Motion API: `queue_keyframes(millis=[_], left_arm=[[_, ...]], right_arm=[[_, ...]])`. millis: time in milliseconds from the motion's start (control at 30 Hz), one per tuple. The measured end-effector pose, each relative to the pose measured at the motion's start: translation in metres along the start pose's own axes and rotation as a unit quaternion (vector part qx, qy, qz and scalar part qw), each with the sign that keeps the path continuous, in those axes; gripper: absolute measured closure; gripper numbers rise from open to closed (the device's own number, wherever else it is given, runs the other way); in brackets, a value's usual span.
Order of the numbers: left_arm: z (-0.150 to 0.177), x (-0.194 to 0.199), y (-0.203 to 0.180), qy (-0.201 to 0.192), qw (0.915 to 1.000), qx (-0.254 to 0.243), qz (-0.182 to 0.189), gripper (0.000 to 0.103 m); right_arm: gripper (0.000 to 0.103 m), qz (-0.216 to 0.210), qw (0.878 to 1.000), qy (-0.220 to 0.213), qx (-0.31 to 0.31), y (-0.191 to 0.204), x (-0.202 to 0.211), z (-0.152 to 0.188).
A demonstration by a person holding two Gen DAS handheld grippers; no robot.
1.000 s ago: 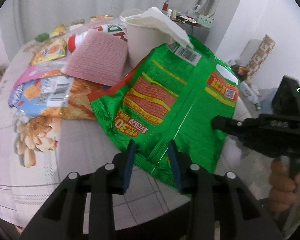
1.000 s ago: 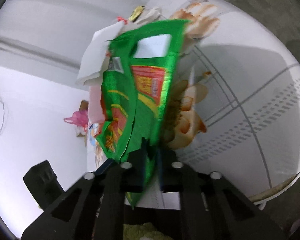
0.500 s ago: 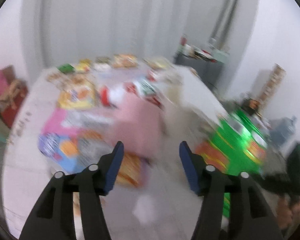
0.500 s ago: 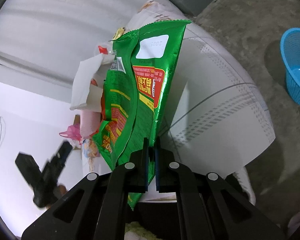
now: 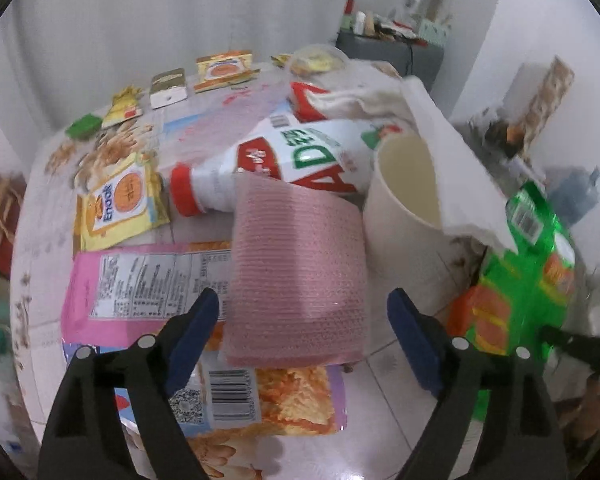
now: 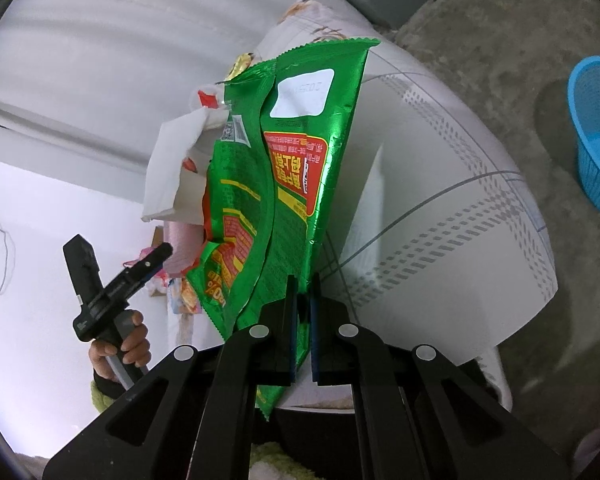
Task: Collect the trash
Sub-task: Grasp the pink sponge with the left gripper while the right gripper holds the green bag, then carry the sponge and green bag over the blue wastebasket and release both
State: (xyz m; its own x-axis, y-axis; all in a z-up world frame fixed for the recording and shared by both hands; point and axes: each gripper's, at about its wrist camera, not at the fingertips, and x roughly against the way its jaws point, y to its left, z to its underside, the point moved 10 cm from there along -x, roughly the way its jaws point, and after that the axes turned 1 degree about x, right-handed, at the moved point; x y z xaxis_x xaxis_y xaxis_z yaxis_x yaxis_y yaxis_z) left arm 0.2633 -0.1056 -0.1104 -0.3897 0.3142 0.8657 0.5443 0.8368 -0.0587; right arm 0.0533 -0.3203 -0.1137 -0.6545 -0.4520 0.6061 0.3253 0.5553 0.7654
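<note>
Trash covers much of a round worktop (image 5: 380, 432) as a clean-up gets under way. The right hand-held gripper (image 6: 303, 332) is clamped on the lower edge of a green snack bag (image 6: 296, 184), which hangs lifted clear of the worktop's near edge, its long axis running straight up and away from the fingers. A blue basket (image 6: 596, 136) stands on the floor well apart from the worktop, off to that gripper's right, and looks the likely place for the bag; carrying it there would call for a swing outward, away from the pile. The left hand-held gripper (image 5: 302, 344) hovers with its jaws spread wide and holds nothing. Straight ahead of it, between the line of its fingers and nearer to it than to the right one, lies a pink mesh sheet (image 5: 300, 272) atop flat snack wrappers (image 5: 260, 392) near the worktop's near edge, its long axis pointing away from the gripper. A paper cup (image 5: 404, 208) draped with a white tissue (image 5: 456, 168) stands just beside the sheet, and a white bottle with a red cap (image 5: 300, 168) lies on its side behind it, toward the middle.
</note>
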Motion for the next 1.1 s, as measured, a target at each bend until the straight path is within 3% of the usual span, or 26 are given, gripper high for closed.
queue_keyframes(millis=[100, 300, 433, 533, 900, 1100], left_arm=[[0.0, -0.004, -0.011, 0.001, 0.9996, -0.025, -0.015, 0.012], [0.006, -0.019, -0.013, 0.012, 0.9912, -0.086, -0.1, 0.012], [0.007, -0.015, -0.015, 0.005, 0.9911, -0.09, -0.099, 0.024], [0.007, -0.009, -0.014, 0.002, 0.9918, -0.085, -0.095, 0.027], [0.015, 0.043, -0.003, -0.04, 0.9947, -0.041, -0.085, 0.029], [0.021, 0.087, -0.014, -0.077, 0.9961, -0.01, -0.042, 0.029]], right_arm=[[0.1, 0.0, 1.0, -0.001, 0.0, 0.0, 0.0, -0.001], [0.1, -0.001, 1.0, 0.001, -0.001, 0.0, 0.0, -0.001], [0.099, -0.001, 1.0, 0.001, -0.003, 0.0, 0.0, 0.0], [0.099, -0.001, 1.0, 0.001, -0.003, 0.001, 0.001, 0.001], [0.1, -0.003, 1.0, -0.011, -0.007, 0.004, 0.016, 0.003], [0.101, -0.01, 0.999, -0.036, 0.0, 0.007, 0.04, 0.003]])
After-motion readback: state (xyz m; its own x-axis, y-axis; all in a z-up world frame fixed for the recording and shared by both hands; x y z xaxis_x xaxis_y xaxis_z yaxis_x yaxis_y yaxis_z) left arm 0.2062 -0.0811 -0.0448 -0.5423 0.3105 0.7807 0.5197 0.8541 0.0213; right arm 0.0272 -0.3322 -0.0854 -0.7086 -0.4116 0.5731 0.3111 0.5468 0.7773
